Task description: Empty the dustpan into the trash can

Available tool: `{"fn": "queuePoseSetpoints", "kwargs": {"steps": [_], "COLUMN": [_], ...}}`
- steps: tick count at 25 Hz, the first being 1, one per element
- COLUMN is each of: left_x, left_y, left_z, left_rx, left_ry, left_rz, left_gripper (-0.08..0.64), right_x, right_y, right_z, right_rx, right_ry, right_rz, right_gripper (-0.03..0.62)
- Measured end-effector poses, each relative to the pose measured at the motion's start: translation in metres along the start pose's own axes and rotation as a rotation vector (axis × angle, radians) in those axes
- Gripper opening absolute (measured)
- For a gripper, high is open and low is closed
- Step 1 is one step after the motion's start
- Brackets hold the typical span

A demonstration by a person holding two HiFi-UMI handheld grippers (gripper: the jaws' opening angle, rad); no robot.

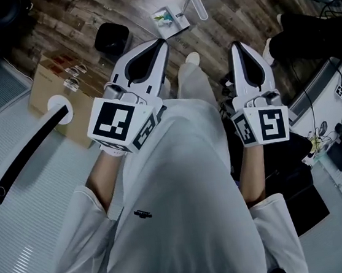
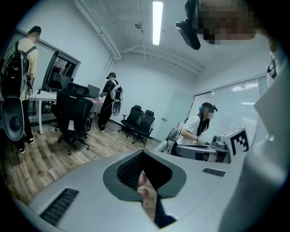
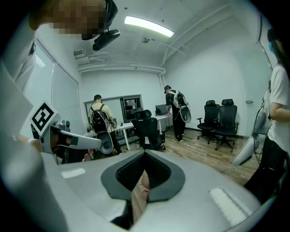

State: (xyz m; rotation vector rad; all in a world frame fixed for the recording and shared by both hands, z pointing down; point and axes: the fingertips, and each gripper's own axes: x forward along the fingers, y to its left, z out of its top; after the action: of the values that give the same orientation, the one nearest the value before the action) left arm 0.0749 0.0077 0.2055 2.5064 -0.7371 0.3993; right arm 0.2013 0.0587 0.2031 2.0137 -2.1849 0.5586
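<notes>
Left gripper and right gripper both pressed together, empty. Likely risk: tilting dustpan early spills contents short of trash can.

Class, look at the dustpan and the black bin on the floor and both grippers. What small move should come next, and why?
Probably open the right gripper and reach down toward the handle of the dustpan. That gripper and the left gripper are shut and empty, above the floor, and the dustpan lies untouched beside the trash can.
</notes>
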Motion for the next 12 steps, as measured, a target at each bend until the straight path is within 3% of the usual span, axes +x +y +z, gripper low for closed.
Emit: {"fn": "queuePoseSetpoints", "kwargs": {"steps": [12], "left_x": [0.036], "left_y": [0.020], "left_z": [-0.021], "left_rx": [-0.045], "left_ry": [0.019], "left_rz": [0.036], "left_gripper": [0.006], "right_x": [0.047], "right_y": [-0.022], "right_z": [-0.028], "right_rx": [0.000], "right_ry": [0.063], "right_rz": [0.015], "right_gripper": [0.012]}}
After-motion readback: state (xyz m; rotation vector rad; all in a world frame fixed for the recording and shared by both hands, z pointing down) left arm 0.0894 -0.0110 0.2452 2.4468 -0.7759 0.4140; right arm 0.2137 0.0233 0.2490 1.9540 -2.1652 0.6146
